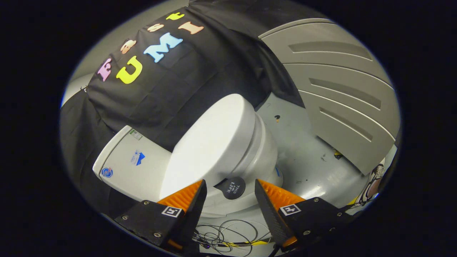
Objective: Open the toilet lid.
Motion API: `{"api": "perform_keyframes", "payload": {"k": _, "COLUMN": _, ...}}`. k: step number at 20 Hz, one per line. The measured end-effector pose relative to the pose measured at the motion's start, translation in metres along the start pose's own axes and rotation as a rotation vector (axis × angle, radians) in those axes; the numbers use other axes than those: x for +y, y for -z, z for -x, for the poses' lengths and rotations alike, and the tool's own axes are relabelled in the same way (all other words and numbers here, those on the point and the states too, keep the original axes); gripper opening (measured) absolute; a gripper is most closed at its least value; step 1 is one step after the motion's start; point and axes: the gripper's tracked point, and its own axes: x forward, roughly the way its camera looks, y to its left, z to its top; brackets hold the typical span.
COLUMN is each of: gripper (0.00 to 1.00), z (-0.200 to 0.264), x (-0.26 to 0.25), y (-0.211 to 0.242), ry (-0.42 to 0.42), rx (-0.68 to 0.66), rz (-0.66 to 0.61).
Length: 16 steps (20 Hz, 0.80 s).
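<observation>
A white toilet stands just ahead of my fingers, seen at a tilt. Its smooth oval lid [210, 142] covers the bowl [266, 153]; I cannot tell whether it lies flat or is lifted a little. A round black tab [232, 188] sticks out from under the lid's front edge. My gripper [230, 182] is open, with one finger on each side of that tab and neither pressing on it. The white tank [132, 160] with small stickers sits behind the lid, against the black cloth wall.
A grey panel [339, 89] with long slots leans beyond the toilet on the right finger's side. The grey floor [307, 153] runs between it and the bowl. Thin loose cables [221, 232] lie below the fingers.
</observation>
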Motion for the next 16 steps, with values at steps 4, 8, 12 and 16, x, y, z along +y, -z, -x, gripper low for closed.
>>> {"api": "perform_keyframes", "payload": {"k": 4, "gripper": 0.70, "z": -0.014, "x": 0.000, "y": 0.008, "ry": -0.034, "rx": -0.011, "rz": -0.170}}
{"api": "perform_keyframes", "payload": {"k": 8, "gripper": 0.55, "z": -0.025, "x": 0.013, "y": 0.018, "ry": -0.099, "rx": -0.009, "rz": -0.302}}
{"api": "perform_keyframes", "payload": {"k": 12, "gripper": 0.40, "z": -0.032, "x": 0.010, "y": 0.018, "ry": -0.096, "rx": -0.022, "rz": -0.393}}
{"api": "perform_keyframes", "payload": {"k": 16, "gripper": 0.27, "z": -0.032, "x": 0.016, "y": 0.022, "ry": -0.122, "rx": -0.018, "rz": -0.432}}
